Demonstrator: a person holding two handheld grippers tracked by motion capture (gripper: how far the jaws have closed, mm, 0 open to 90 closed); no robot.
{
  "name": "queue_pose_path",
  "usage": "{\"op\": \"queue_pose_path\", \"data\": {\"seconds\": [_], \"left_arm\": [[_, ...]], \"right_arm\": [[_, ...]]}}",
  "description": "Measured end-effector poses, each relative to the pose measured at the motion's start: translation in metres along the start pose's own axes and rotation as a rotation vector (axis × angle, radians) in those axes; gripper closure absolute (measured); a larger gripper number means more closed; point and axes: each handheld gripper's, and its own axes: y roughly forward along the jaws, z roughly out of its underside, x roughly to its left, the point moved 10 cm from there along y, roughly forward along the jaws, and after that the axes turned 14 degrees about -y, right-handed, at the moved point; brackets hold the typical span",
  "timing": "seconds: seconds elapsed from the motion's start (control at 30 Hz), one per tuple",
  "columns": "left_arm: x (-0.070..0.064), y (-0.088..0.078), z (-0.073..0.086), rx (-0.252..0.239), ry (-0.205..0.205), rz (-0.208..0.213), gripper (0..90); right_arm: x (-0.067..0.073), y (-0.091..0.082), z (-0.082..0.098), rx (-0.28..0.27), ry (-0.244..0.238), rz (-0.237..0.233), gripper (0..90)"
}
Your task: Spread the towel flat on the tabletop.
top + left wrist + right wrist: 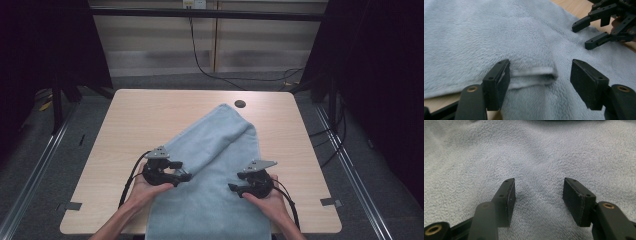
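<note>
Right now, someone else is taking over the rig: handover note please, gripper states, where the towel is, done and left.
Left gripper: open, a folded towel hem lies between its jaws, not pinched.
Right gripper: open, low over flat cloth, holding nothing.
Light blue towel: on the wooden table, its far part folded over along a diagonal, near end hanging off the table's near edge.
Done: one diagonal fold appears laid and let go.
Left: probably regrip an edge and make the next fold, then smooth it.

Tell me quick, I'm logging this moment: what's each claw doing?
Left claw: open, a fold of the towel between its jaws, not pinched.
Right claw: open over the towel, holding nothing.
</note>
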Motion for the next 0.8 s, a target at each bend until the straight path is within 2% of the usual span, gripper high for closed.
{"op": "queue_pose_path", "data": {"seconds": [0.03,0.1,0.13,0.2,0.23,0.27,0.3,0.4,0.43,0.47,0.5,0.53,0.57,0.6,0.7,0.8], "left_arm": [[0.001,0.005,0.0,-0.003,-0.007,-0.013,31.8],[0.003,0.008,0.001,0.007,0.008,-0.032,33.7],[0.003,0.009,0.002,0.01,0.019,-0.043,40.2],[0.007,0.01,0.001,0.007,0.021,-0.068,60.3],[0.006,0.009,0.0,-0.004,0.024,-0.047,69.8],[0.008,0.007,-0.001,-0.011,0.027,-0.054,80.2],[0.009,0.005,-0.003,-0.019,0.016,-0.05,83.9],[0.014,-0.008,-0.012,-0.069,-0.019,-0.03,86.1],[0.016,-0.015,-0.017,-0.098,-0.02,-0.036,86.3],[0.017,-0.022,-0.021,-0.13,-0.04,-0.029,86.4],[0.019,-0.029,-0.025,-0.131,-0.043,-0.027,86.5],[0.023,-0.035,-0.029,-0.15,-0.036,-0.043,86.5],[0.027,-0.042,-0.034,-0.18,-0.054,-0.048,86.5],[0.031,-0.05,-0.039,-0.217,-0.09,-0.036,86.5],[0.047,-0.058,-0.041,-0.226,-0.112,-0.075,86.5],[0.061,-0.063,-0.044,-0.237,-0.13,-0.109,86.4]], "right_arm": [[0.0,0.0,0.0,-0.007,0.012,-0.006,44.1],[0.0,0.0,0.0,-0.01,0.016,-0.013,44.2],[0.001,0.0,0.0,-0.009,0.014,-0.014,44.3],[0.002,0.0,0.0,-0.009,0.013,-0.016,44.6],[0.002,0.0,0.0,-0.009,0.011,-0.019,44.8],[0.003,0.0,-0.001,-0.012,0.01,-0.022,45.1],[0.003,0.0,-0.001,-0.011,0.006,-0.02,46.1],[0.003,-0.002,0.0,-0.004,-0.01,-0.008,61.6],[0.004,-0.002,0.001,-0.004,-0.002,-0.013,69.2],[0.005,-0.003,0.001,-0.004,-0.005,-0.021,75.4],[0.006,-0.004,0.002,0.004,-0.009,-0.027,79.0],[0.008,-0.005,0.003,0.013,-0.01,-0.029,82.0],[0.012,-0.006,0.003,0.019,-0.02,-0.041,83.8],[0.016,-0.008,0.004,0.031,-0.036,-0.049,84.8],[0.031,-0.017,0.006,0.035,-0.056,-0.094,85.8],[0.046,-0.033,0.011,0.014,-0.067,-0.133,85.8]]}}
